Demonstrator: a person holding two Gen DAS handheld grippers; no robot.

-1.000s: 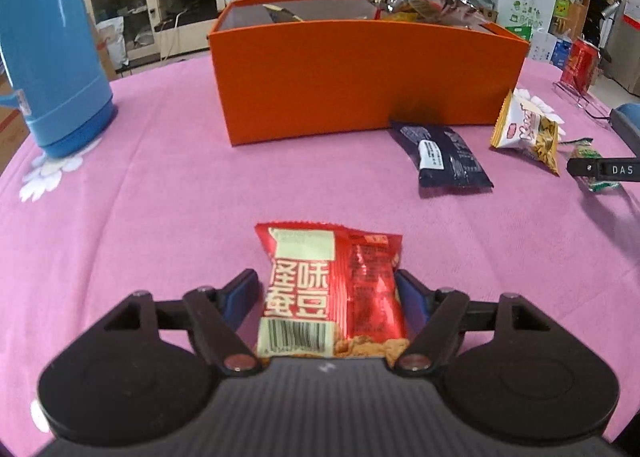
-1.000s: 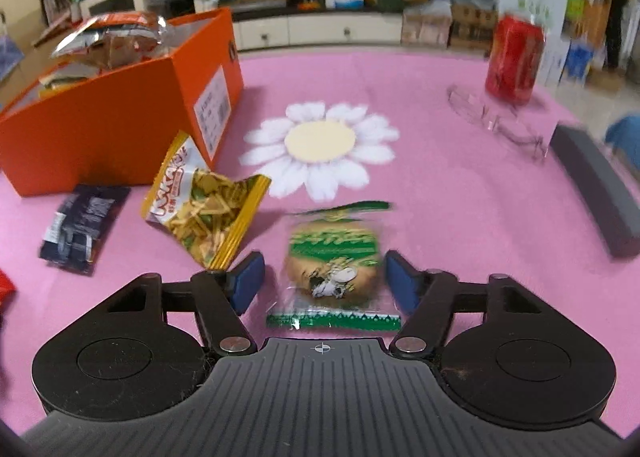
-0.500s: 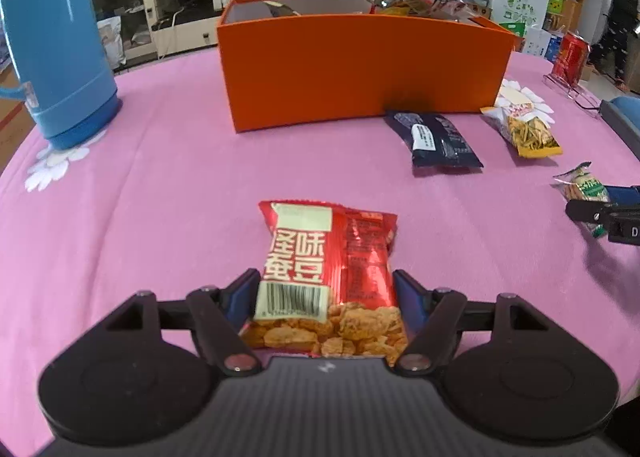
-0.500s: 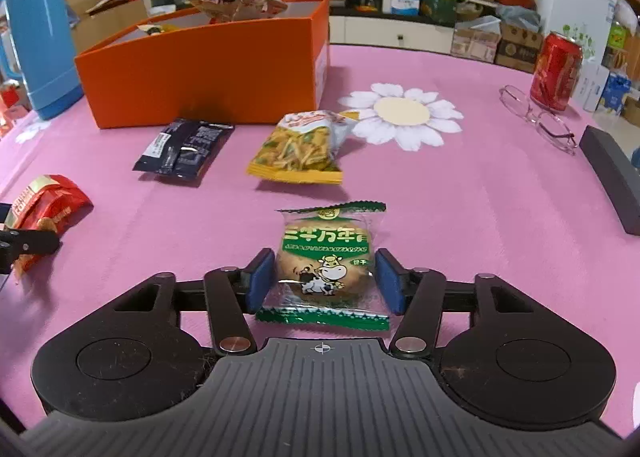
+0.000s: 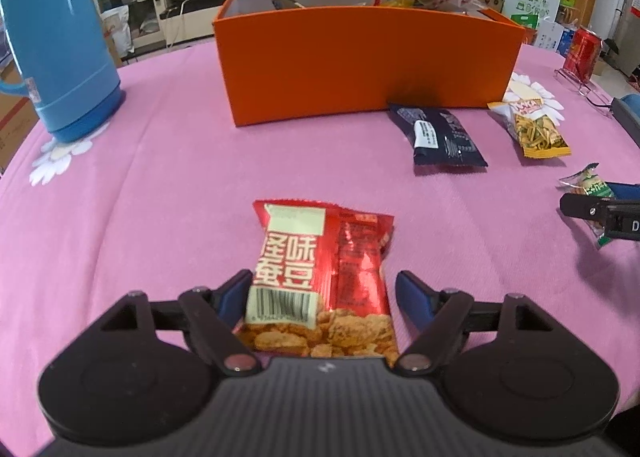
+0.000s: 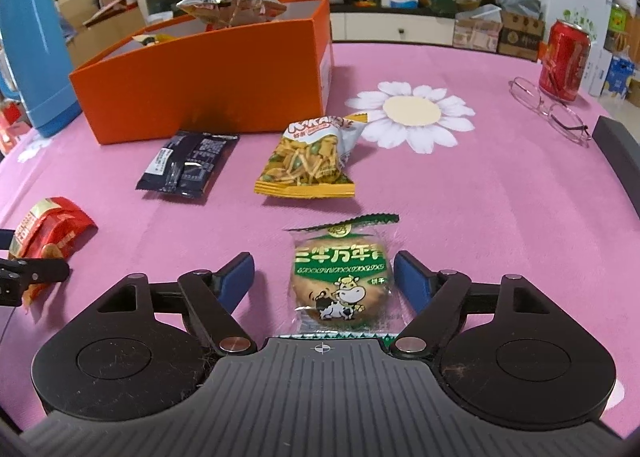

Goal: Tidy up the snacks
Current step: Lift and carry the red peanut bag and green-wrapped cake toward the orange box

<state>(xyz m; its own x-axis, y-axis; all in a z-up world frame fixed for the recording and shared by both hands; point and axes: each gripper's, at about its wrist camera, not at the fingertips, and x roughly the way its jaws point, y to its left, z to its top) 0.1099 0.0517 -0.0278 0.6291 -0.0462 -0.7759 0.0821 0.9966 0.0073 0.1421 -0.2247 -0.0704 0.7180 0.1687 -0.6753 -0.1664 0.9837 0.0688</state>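
Both fingers [image 6: 412,285] wider than before

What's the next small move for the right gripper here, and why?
Probably close the right gripper on the green biscuit packet. Its jaws are opening, the packet lies flat on the pink tablecloth between them with a gap on both sides, and the orange box awaits.

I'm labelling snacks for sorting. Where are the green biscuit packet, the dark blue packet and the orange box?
green biscuit packet [image 6: 342,277]: right wrist view, printed front.
dark blue packet [image 6: 188,165]: right wrist view, middle of its back.
orange box [image 5: 368,61]: left wrist view, near side wall.
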